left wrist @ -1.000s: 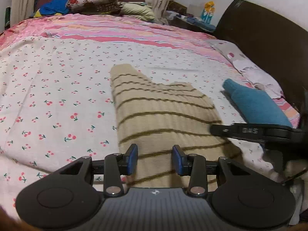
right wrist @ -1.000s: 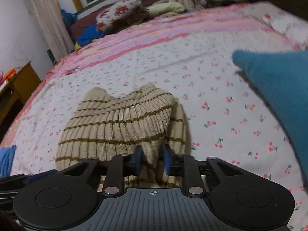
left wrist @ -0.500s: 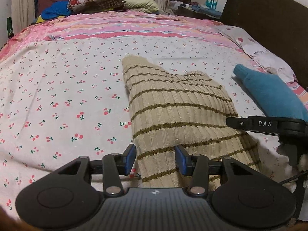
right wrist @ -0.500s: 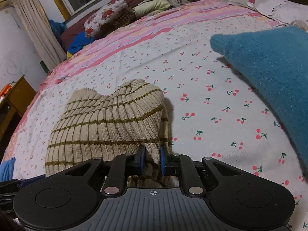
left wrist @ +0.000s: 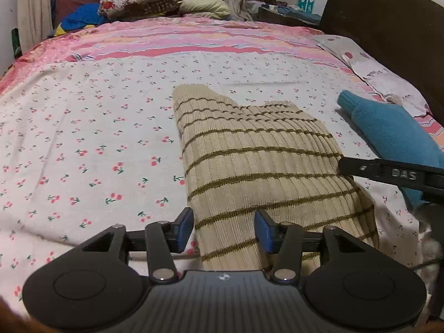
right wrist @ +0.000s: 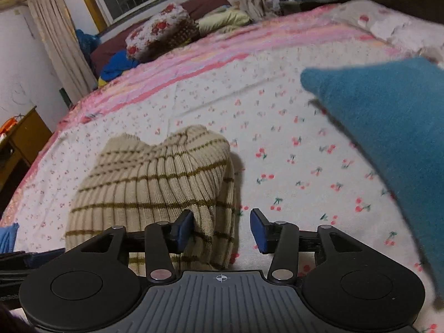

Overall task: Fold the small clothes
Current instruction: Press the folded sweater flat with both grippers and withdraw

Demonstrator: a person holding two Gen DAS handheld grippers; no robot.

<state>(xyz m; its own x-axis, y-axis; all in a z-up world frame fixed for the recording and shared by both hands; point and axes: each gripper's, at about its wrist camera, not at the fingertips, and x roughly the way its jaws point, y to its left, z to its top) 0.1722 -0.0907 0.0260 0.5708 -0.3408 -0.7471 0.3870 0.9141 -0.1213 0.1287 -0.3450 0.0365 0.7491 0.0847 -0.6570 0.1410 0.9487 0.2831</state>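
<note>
Left wrist view: across the left half lies the cherry-print bedsheet (left wrist: pixel 83 144). At lower centre the left gripper (left wrist: pixel 223 229) hangs with its blue pads spread wide, straddling the near left edge of the beige striped knit garment (left wrist: pixel 258 161), which lies at frame centre. At right is a teal knit garment (left wrist: pixel 388 136).

Right wrist view: the striped garment sits lower left, doubled over itself, the teal one at upper right. The right gripper (right wrist: pixel 222 230) at lower centre now stands wide apart; half a second ago it pinched the garment's near corner. That release suggests this fold has been laid down.
</note>
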